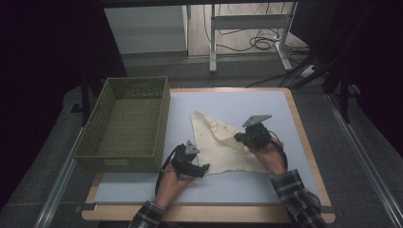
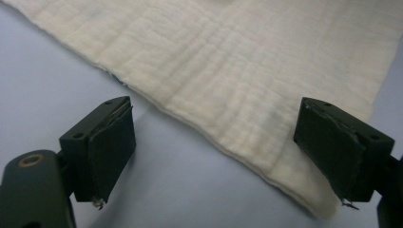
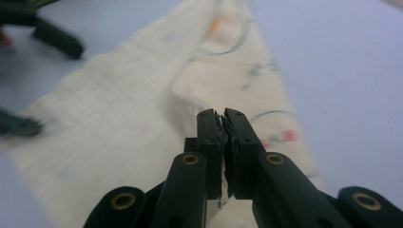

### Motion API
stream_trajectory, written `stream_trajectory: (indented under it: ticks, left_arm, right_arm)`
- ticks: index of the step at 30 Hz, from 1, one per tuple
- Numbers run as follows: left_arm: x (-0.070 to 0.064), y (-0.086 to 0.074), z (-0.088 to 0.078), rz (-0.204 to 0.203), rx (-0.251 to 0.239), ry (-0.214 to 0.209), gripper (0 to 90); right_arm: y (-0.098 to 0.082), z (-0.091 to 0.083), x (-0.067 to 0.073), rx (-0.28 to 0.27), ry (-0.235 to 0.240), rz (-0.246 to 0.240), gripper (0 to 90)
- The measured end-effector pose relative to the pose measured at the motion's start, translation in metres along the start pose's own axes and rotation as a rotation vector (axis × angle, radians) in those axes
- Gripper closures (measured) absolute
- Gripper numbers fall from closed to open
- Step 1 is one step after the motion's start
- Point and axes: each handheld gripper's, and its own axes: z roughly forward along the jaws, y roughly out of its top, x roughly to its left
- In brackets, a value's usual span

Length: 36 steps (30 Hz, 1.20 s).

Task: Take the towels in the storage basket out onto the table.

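A cream cloth (image 1: 220, 142) is seen lying folded into a rough triangle on the pale blue table mat (image 1: 266, 102), just right of a green woven basket (image 1: 126, 124).

Left gripper (image 1: 199, 169): it is held low at the cloth's near left corner, the jaws set wide apart. In the left gripper view (image 2: 216, 156) nothing is clamped. The folded edge of the cloth (image 2: 237, 71) is seen running slantwise across the gap between the jaws, with bare mat in front of it on the left jaw's side. The cloth's corner is seen lying just beside the right jaw's pad (image 2: 328, 152); whether it touches that pad cannot be told. The left jaw's pad (image 2: 111, 152) is seen over bare mat, clear of the fabric. At least two layers are noted along the edge.

Right gripper (image 1: 241, 137): it is held over the right part of the cloth. In the right gripper view (image 3: 222, 124) the jaws are seen brought together, pad against pad. A raised fold of cloth (image 3: 187, 95) is noted just beyond the tips and to their left; whether any fabric is caught between the pads cannot be told. Faint printed marks in orange, red and grey are seen on the fabric ahead of and beside the jaws. The other gripper is seen blurred at the far left of that view, beyond the cloth.
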Motion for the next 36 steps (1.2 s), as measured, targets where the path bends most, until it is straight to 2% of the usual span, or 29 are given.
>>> stream_trajectory:
  ticks: [5,8,11,13,16,20,21,23,24,26,30,32,33,34,35,36]
  left_arm:
    - [0.0,0.0,0.0,0.0,0.0,0.0,13.7]
    - [0.0,0.0,0.0,0.0,0.0,0.0,13.7]
    - [0.0,0.0,0.0,-0.001,-0.001,0.0,13.7]
    - [0.0,0.0,0.0,-0.002,-0.001,-0.001,13.7]
    - [0.0,0.0,0.0,-0.004,0.0,-0.004,13.6]
    - [0.0,0.001,-0.002,-0.009,0.016,-0.004,12.7]
    - [-0.001,0.002,-0.004,-0.009,0.02,-0.003,15.3]
    - [-0.004,0.001,-0.01,0.012,0.012,-0.017,26.2]
    - [-0.007,0.001,-0.012,0.021,0.011,-0.028,26.8]
    - [-0.013,-0.001,-0.017,0.051,0.006,-0.063,36.8]
    - [-0.024,-0.004,-0.024,0.074,0.0,-0.115,45.6]
    - [-0.028,-0.005,-0.026,0.081,-0.001,-0.125,46.5]
    - [-0.033,-0.007,-0.025,0.102,0.009,-0.114,47.9]
    - [-0.033,-0.007,-0.025,0.102,0.009,-0.114,47.9]
    - [-0.034,-0.007,-0.024,0.111,0.017,-0.102,47.9]
    - [-0.034,-0.008,-0.022,0.117,0.026,-0.095,48.0]
  right_arm:
    - [0.019,-0.016,-0.04,-0.017,-0.086,0.053,85.6]
    - [0.032,-0.027,-0.064,-0.034,-0.156,0.079,84.8]
    - [0.041,-0.038,-0.083,-0.071,-0.211,0.138,76.4]
    - [0.043,-0.047,-0.089,-0.091,-0.206,0.169,74.5]
    - [0.038,-0.054,-0.086,-0.093,-0.189,0.169,72.7]
    - [0.016,-0.058,-0.072,-0.074,-0.13,0.168,69.2]
    - [0.008,-0.059,-0.066,-0.061,-0.114,0.162,68.2]
    - [-0.009,-0.06,-0.058,-0.043,-0.088,0.161,66.7]
    - [-0.018,-0.061,-0.054,-0.029,-0.079,0.163,66.4]
    - [-0.037,-0.065,-0.048,-0.009,-0.072,0.171,66.4]
    - [-0.078,-0.079,-0.037,0.021,-0.055,0.209,66.4]
    - [-0.094,-0.086,-0.032,0.032,-0.063,0.219,66.4]
    - [-0.102,-0.089,-0.029,0.033,-0.063,0.225,65.8]
    - [-0.102,-0.089,-0.029,0.033,-0.063,0.225,65.8]
    - [-0.116,-0.094,-0.024,0.04,-0.07,0.236,61.8]
    - [-0.122,-0.097,-0.022,0.046,-0.074,0.238,60.4]
